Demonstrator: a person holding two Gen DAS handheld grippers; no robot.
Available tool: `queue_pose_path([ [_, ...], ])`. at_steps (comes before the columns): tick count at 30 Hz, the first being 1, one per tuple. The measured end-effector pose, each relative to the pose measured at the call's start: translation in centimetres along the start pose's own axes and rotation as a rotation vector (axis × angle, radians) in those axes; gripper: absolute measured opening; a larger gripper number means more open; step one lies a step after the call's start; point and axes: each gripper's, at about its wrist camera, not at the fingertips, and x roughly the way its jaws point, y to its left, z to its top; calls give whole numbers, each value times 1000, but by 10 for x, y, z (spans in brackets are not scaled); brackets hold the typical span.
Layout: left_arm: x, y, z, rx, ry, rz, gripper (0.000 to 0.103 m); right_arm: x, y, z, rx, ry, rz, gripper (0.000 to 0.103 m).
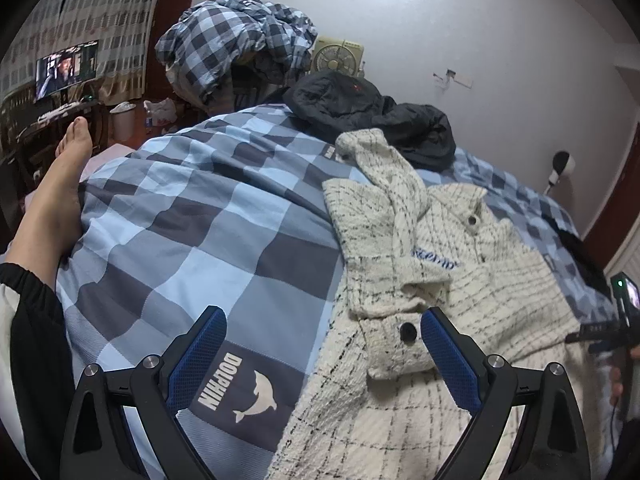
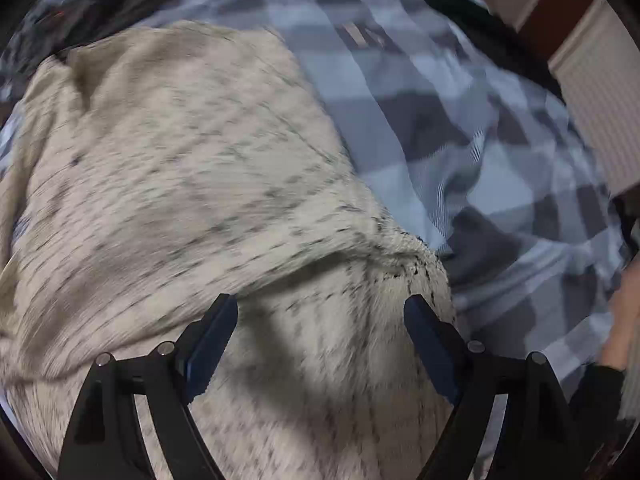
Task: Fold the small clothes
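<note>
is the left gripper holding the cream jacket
No, the left gripper is open over the cream jacket, its blue pads pinching no cloth.

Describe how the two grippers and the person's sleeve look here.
Both the left gripper and right gripper have black angular linkage arms with silver pivot pins and blue textured pads inside each finger. The left sleeve is black with a gathered cuff and white panels.

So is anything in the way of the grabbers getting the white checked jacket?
Nothing visible. The left gripper hangs open over the jacket by its cuff, and the right gripper is open right above the cloth.
</note>
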Motion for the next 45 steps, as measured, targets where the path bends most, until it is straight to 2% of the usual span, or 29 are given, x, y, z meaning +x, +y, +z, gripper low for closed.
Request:
queue_pose_path([
  [3, 5, -2, -3, 19, 11, 13, 99, 11, -16, 14, 54, -33, -10, 82],
  [5, 7, -3, -4, 25, 16, 20, 99, 15, -32, 24, 130, -43, 25, 79],
  [6, 9, -3, -5, 26, 21, 21, 99, 16, -42, 27, 177, -55, 34, 75],
  [7, 11, -3, -5, 29, 26, 22, 99, 17, -51, 29, 229, -77, 9, 63],
  [8, 13, -4, -6, 32, 31, 24, 99, 16, -62, 32, 271, -105, -87, 63],
  [9, 13, -5, -6, 34, 34, 24, 99, 15, -76, 33, 306, -126, -235, 63],
  [10, 14, -6, -6, 37, 37, 24, 99, 18, -91, 31, 333, -123, -326, 63],
  [11, 15, -8, -6, 39, 38, 22, 99, 22, -107, 27, 356, -103, -363, 63],
  [12, 15, -8, -6, 39, 37, 19, 99, 25, -121, 24, 357, -81, -320, 63],
  [14, 15, -11, -5, 39, 33, 11, 99, 12, -121, 19, 332, -133, -265, 63],
  [17, 16, -19, -9, 58, 38, 4, 99, -24, -69, 13, 143, -256, -188, 65],
  [19, 16, -26, -13, 85, 38, 8, 99, -41, -18, 11, 29, -271, -95, 68],
  [20, 16, -29, -15, 99, 38, 10, 99, -46, 12, 11, -28, -271, -29, 73],
  [22, 15, -34, -19, 130, 37, 16, 99, -55, 66, 0, -128, -279, 98, 75],
  [24, 15, -36, -21, 151, 37, 26, 99, -56, 112, -13, -238, -298, 180, 75],
  [25, 15, -36, -22, 158, 37, 29, 99, -54, 135, -20, -290, -308, 209, 79],
  [26, 14, -36, -22, 164, 35, 31, 99, -48, 160, -27, -346, -307, 235, 87],
  [28, 13, -34, -22, 170, 36, 30, 99, -17, 200, -37, -445, -255, 248, 91],
  [30, 13, -31, -20, 174, 42, 18, 99, 29, 234, -48, -533, -104, 161, 91],
  [31, 12, -29, -19, 174, 44, 10, 99, 33, 234, -49, -537, -128, 139, 91],
  [32, 10, -25, -16, 171, 48, -1, 99, 28, 225, -48, -514, -165, 155, 91],
  [33, 9, -23, -16, 165, 50, -11, 99, 22, 216, -46, -485, -158, 184, 91],
  [36, 4, -14, -12, 133, 32, -31, 99, -14, 161, -54, -360, -167, 397, 91],
  [38, 3, -11, -11, 121, 22, -20, 99, -38, 111, -72, -317, -213, 461, 92],
  [40, 3, -10, -12, 119, 19, -5, 99, -59, 90, -96, -303, -220, 441, 92],
  [41, 2, -12, -13, 123, 19, -1, 99, -61, 64, -109, -289, -215, 425, 92],
  [44, 1, -20, -17, 178, 17, 18, 99, -58, 19, -133, -245, -216, 382, 92],
  [45, 0, -23, -18, 198, 20, 26, 99, -63, 22, -143, -229, -217, 363, 92],
])
